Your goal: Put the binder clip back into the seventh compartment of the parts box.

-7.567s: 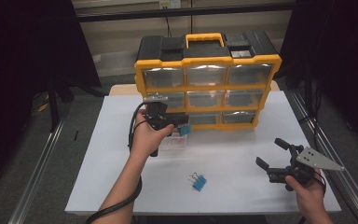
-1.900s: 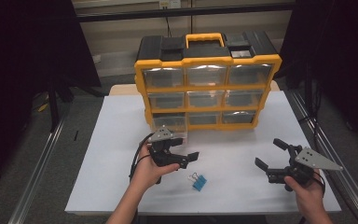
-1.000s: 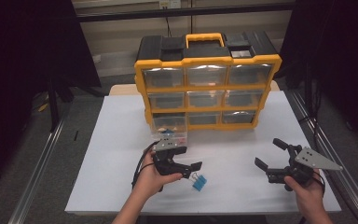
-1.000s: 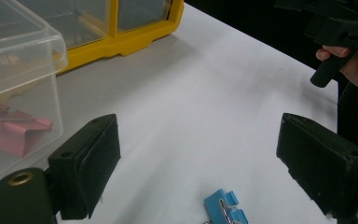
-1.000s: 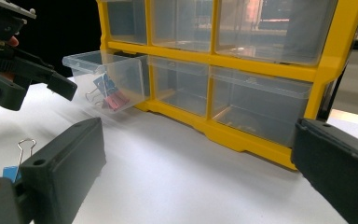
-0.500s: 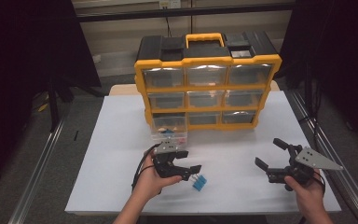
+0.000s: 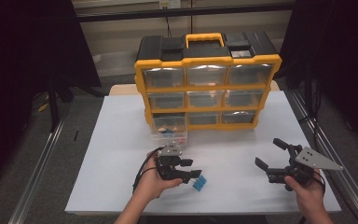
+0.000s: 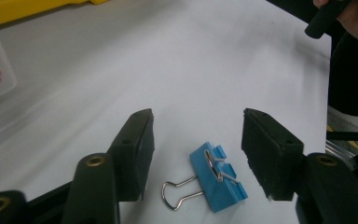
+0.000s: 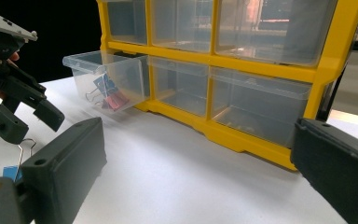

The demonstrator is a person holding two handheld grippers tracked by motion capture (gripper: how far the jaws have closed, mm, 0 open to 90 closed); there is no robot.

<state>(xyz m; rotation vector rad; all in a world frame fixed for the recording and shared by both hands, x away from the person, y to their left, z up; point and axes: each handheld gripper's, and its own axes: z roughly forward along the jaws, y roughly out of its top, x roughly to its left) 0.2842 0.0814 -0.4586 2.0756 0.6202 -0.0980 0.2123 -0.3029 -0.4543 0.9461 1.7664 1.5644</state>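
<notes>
A dim room, dark curtains either side, and a white tabletop [image 7: 121, 140] lit in the middle of it. At the back stands a yellow and black drawer cabinet [image 7: 207, 81], three rows of clear drawers, a yellow handle on top. Its bottom-left drawer [image 7: 168, 128] is pulled out over the tabletop, and in the right gripper view you can see blue and pink clips lying inside it.

Now to the near left: the left gripper [image 7: 191, 169] is down low over the tabletop in the person's left hand [image 7: 151, 184], cable looping off behind. Its jaws have just been closing in, and between them lies the blue binder clip [image 8: 218, 176], flat on the tabletop with its wire handles pointing back toward the gripper. In the left gripper view there is a clear gap on both sides, so the pads are not on it; the jaws stand part-open around the clip, the right one nearer to it.

Over on the right, well apart from the clip, the right gripper [image 7: 271, 153] hangs just above the tabletop, grey plate on top, jaws spread wide with nothing between them, facing the cabinet.
</notes>
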